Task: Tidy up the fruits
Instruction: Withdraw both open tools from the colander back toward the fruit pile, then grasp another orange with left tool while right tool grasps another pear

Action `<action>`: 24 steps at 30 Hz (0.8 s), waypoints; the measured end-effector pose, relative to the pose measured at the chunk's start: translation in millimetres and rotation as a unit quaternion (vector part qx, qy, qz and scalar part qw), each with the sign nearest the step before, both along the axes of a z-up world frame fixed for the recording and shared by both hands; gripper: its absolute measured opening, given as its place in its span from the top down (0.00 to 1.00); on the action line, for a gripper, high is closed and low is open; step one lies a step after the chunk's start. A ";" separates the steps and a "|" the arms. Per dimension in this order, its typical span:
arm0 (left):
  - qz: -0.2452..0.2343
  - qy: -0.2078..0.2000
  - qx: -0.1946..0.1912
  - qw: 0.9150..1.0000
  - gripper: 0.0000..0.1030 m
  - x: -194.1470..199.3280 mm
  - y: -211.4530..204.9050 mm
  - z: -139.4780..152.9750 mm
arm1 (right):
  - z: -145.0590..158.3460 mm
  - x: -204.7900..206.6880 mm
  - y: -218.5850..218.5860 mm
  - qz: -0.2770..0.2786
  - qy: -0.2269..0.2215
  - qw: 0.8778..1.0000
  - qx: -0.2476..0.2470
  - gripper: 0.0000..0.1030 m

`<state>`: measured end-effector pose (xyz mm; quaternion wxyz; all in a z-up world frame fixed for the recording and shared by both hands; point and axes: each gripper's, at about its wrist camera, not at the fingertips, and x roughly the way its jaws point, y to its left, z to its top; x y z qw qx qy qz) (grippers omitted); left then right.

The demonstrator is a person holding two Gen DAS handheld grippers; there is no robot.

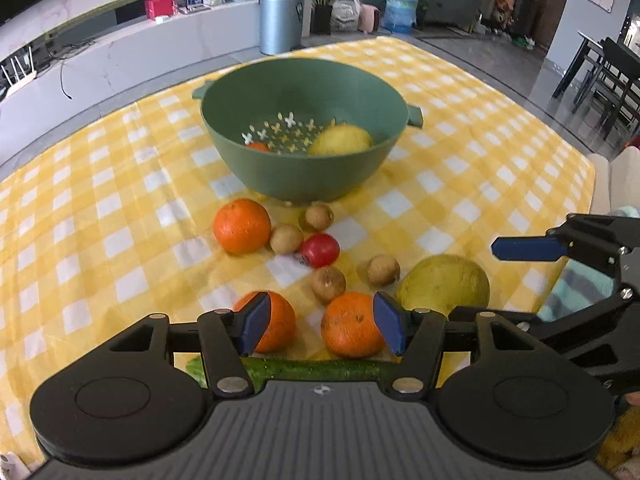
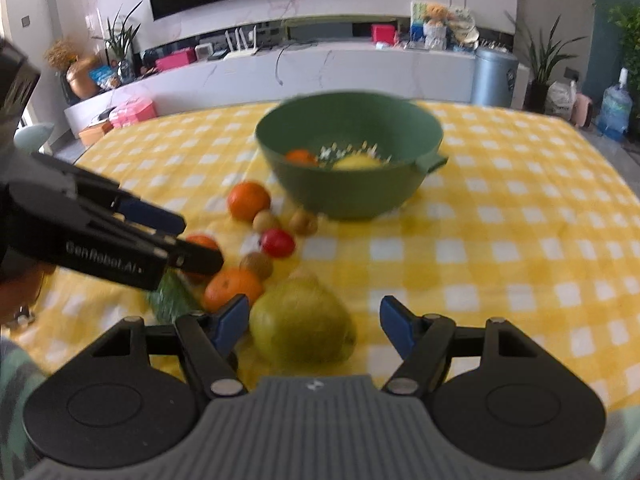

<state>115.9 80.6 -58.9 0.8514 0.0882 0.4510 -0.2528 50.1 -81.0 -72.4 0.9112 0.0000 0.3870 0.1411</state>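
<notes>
Right hand-held gripper (image 2: 314, 326) spread around pear (image 2: 300, 326), left hand-held gripper (image 1: 320, 328) spread, empty; risk: smooth pear slips, scattering kiwis (image 1: 329, 284).

The bench (image 1: 500, 152) is covered by a yellow-and-white checked cloth (image 1: 120, 208). On it are set a green colander bowl (image 1: 304, 168), three oranges (image 1: 241, 226), four small brown fruits (image 1: 319, 216), a red fruit (image 1: 320, 250), a large yellow-green fruit (image 1: 444, 285) and a cucumber (image 1: 312, 368).
</notes>
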 end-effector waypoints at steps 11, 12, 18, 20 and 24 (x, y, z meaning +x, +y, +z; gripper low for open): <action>0.062 0.032 -0.009 0.998 0.32 20.1 24.7 -15.8 | -23.6 13.2 -0.2 -0.006 0.036 0.998 0.042 0.32; 0.069 0.034 -0.010 0.997 0.32 22.0 27.1 -17.4 | -23.7 13.8 -0.2 -0.007 0.036 0.998 0.044 0.32; 0.098 0.046 -0.005 0.994 0.36 28.8 35.7 -23.0 | -24.0 15.1 1.3 -0.008 0.031 0.999 0.040 0.33; 0.102 0.048 0.006 0.994 0.37 29.8 35.5 -25.2 | -24.0 14.9 0.8 -0.008 0.030 0.999 0.040 0.33; 0.111 0.047 0.020 0.992 0.45 31.6 35.3 -29.2 | -24.3 12.7 0.7 -0.006 0.027 0.999 0.037 0.33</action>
